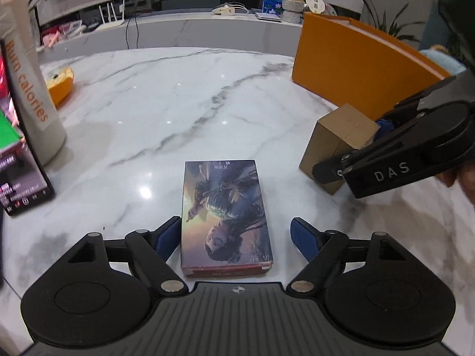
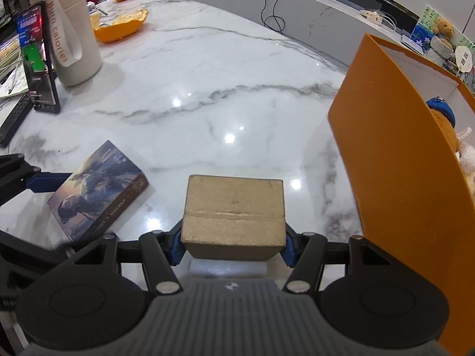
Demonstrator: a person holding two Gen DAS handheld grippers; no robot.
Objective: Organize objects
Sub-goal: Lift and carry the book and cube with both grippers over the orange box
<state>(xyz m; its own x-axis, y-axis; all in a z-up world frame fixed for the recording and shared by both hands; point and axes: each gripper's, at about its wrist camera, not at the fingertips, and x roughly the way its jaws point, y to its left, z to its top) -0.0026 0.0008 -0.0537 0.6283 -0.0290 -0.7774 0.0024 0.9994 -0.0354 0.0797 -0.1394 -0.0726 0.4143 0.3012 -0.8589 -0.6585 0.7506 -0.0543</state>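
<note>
Judging mid-task: right gripper [image 2: 233, 244] clamps the cardboard box [image 2: 234, 207] beside the orange bin [image 2: 394, 160], left gripper [image 1: 234, 234] straddles the book [image 1: 225, 213] wide-open on the marble table [image 1: 166, 95], toys already binned.

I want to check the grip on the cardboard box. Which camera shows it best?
The right wrist view: the cardboard box sits centred between the right gripper pads, both touching its sides. The left wrist view shows the box only at its edge, partly hidden by the gripper arm.
</note>
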